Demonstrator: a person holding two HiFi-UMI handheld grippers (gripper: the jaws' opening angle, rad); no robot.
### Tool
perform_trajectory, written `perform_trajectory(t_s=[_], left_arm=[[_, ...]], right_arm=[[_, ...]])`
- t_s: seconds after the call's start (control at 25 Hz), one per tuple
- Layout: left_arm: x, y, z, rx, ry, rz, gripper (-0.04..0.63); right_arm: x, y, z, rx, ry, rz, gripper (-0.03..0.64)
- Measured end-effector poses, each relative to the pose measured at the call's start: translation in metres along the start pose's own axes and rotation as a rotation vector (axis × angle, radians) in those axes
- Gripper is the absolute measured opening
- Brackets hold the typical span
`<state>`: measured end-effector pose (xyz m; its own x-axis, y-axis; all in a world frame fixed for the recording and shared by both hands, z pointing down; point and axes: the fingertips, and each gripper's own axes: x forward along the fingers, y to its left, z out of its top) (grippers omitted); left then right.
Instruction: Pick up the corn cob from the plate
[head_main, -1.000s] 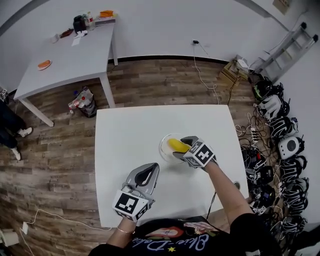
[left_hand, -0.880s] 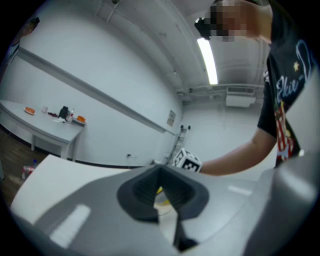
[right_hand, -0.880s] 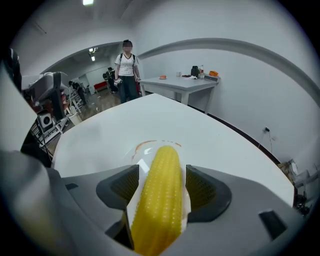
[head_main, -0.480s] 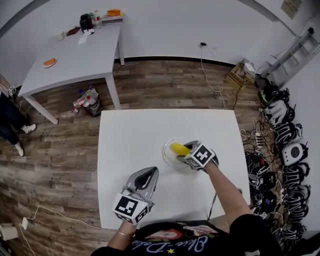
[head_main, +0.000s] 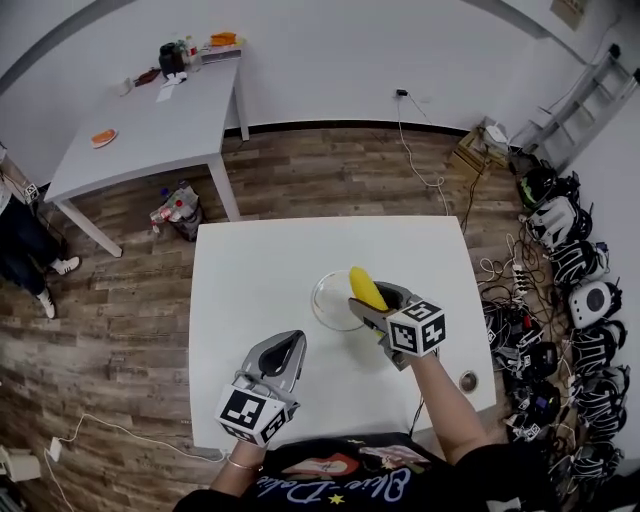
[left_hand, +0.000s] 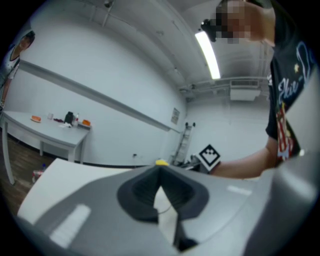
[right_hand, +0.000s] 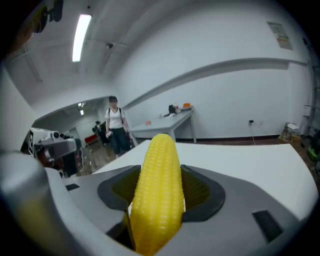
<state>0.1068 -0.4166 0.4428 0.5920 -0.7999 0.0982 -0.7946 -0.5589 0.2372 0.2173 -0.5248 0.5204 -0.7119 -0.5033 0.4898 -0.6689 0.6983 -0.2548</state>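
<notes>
The yellow corn cob (head_main: 366, 288) is lifted off the clear plate (head_main: 331, 299) and sticks up and forward out of my right gripper (head_main: 377, 306), which is shut on it. In the right gripper view the corn cob (right_hand: 159, 190) stands between the two dark pads, its tip pointing away. The plate lies on the white table (head_main: 250, 290), just left of the right gripper. My left gripper (head_main: 280, 356) rests low near the table's front left, its jaws closed with nothing between them. In the left gripper view the left gripper (left_hand: 161, 184) shows pads nearly touching.
A grey table (head_main: 150, 120) with small items stands at the back left on the wood floor. Cables and headsets (head_main: 560, 260) pile along the right wall. A person (right_hand: 116, 131) stands far off. A small round object (head_main: 467, 380) lies near the table's right front edge.
My right gripper has risen and pulled back toward me with the corn cob, lifting it off the plate. The plate now lies bare. The left gripper has barely moved.
</notes>
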Motion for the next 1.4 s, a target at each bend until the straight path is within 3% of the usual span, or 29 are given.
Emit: perform_trajectory(t_s=[0.24, 0.44, 1.4], left_arm=[[0.004, -0.030, 0.018, 0.067, -0.013, -0.007, -0.012], [0.007, -0.061, 0.029, 0.129, -0.026, -0.034, -0.012], [0.013, -0.059, 0.035, 0.158, -0.017, 0.012, -0.012]], right_arm=[[-0.077, 0.045, 0.057, -0.014, -0.338, 0.002, 0.258], [-0.130, 0.070, 0.074, -0.083, -0.483, 0.012, 0.258], [-0.132, 0.064, 0.072, -0.075, -0.435, 0.051, 0.258]])
